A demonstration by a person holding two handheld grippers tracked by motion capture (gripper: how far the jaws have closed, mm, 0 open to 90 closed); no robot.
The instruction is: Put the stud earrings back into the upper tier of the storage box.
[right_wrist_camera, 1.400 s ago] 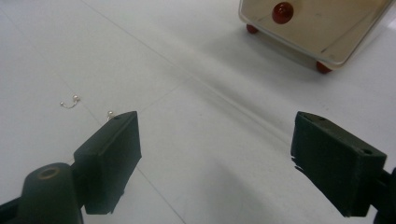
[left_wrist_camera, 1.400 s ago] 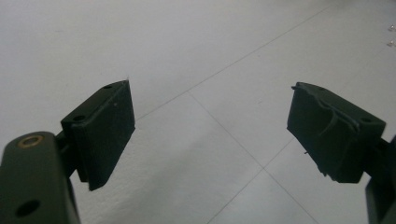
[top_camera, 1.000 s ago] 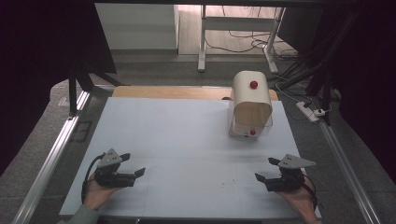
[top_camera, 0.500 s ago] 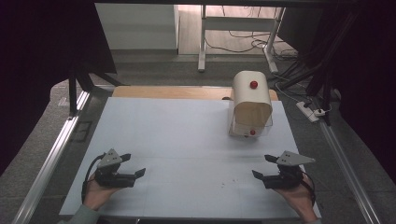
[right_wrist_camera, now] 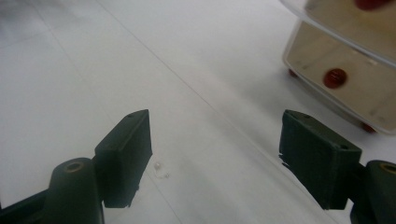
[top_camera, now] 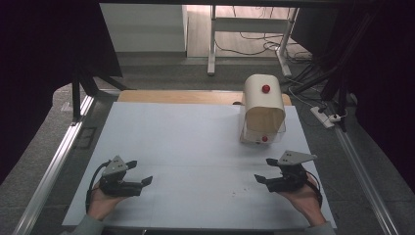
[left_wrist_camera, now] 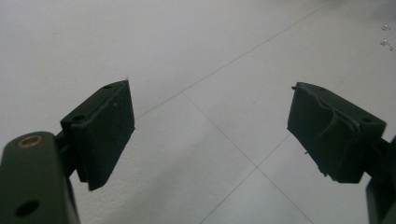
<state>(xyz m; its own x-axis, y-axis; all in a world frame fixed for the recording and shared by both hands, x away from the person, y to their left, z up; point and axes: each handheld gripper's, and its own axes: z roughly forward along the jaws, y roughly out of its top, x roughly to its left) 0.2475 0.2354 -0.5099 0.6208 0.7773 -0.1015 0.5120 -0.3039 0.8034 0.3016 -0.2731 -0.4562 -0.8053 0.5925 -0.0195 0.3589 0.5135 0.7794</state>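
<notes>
Now I count two tongs and one container: my left gripper (top_camera: 138,172) rests low over the white table (top_camera: 195,147) with its jaws spread and nothing between them. My right gripper (top_camera: 266,171) has just been narrowing its jaws, yet they stand apart, grasping nothing. The cream bread box (top_camera: 264,105) with two red knobs (top_camera: 265,89) stands beyond my right gripper, near but apart; its clear front is closed, and what is inside I cannot tell.

Before us we see a white table (top_camera: 195,147) crossed by thin seam lines, with a few small crumbs (right_wrist_camera: 160,171) lying on it. Past its far edge we find a grey floor (top_camera: 161,73), the legs of a metal stand (top_camera: 211,44), loose cables (top_camera: 298,73) and a white power strip (top_camera: 327,117).
</notes>
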